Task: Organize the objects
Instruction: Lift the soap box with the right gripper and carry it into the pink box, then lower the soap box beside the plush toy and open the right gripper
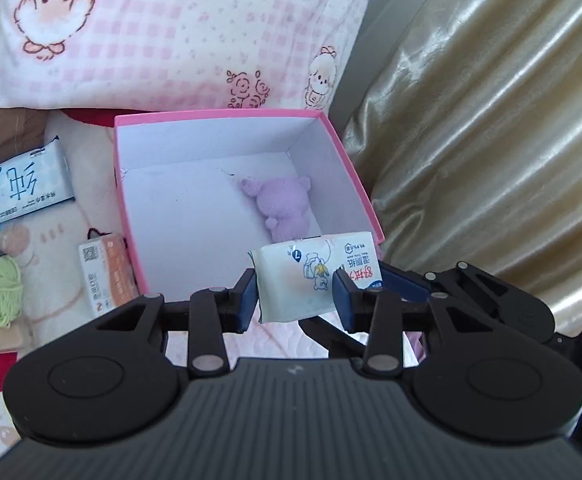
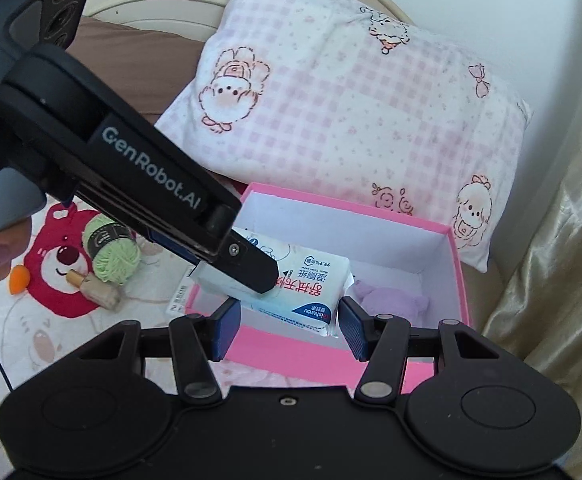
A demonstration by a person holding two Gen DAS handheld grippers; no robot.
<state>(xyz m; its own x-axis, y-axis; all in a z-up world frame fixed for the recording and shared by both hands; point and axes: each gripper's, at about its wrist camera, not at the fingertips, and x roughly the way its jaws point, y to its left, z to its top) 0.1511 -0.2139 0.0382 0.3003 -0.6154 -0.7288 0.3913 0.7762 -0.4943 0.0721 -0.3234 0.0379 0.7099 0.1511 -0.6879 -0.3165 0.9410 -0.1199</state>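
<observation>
- My left gripper (image 1: 295,294) fingers clamp the wipes pack (image 1: 311,276), held over the pink box (image 1: 355,168), long axis level across them.
- My right gripper (image 2: 287,330) fingers stand half-open, empty.

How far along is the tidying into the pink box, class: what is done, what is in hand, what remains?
Done: the purple plush toy already lies inside the pink box. In hand: the left gripper is shut on a white wipes pack, held over the box's near edge; the right gripper is open beside it. Left: the blue tissue pack, orange pack, green yarn and small bottle lie outside.
</observation>
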